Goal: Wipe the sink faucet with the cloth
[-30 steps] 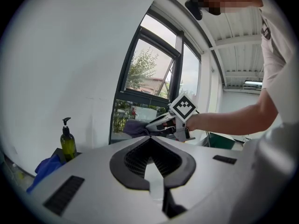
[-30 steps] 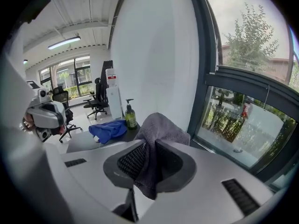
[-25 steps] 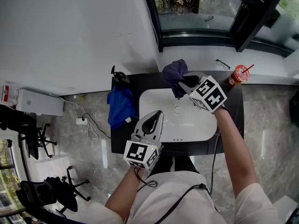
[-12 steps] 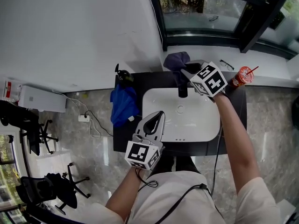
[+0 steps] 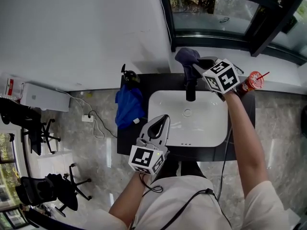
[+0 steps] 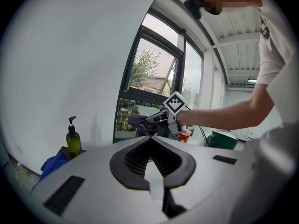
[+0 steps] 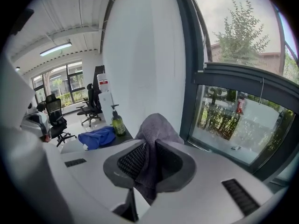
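Observation:
In the head view my right gripper (image 5: 197,67) is shut on a grey-purple cloth (image 5: 187,56), held above the back of the counter near the window ledge. The black faucet (image 5: 190,91) stands just below it at the rear rim of the white sink (image 5: 211,128), apart from the cloth. In the right gripper view the cloth (image 7: 156,125) hangs bunched between the jaws. My left gripper (image 5: 162,120) hovers at the sink's front left corner, shut and holding nothing. Its own view shows its jaws (image 6: 151,138) meeting at the tip, with the right gripper (image 6: 158,119) and cloth (image 6: 138,122) beyond.
A blue cloth (image 5: 128,106) lies on the dark counter (image 5: 163,83) left of the sink, with a green soap bottle (image 5: 127,75) behind it. A red cup with a straw (image 5: 252,81) stands at the counter's right end. The window frame (image 5: 216,35) runs behind the faucet.
My right gripper has carried the cloth away from the faucet toward the window, and the faucet now shows uncovered. The left gripper has stayed put.

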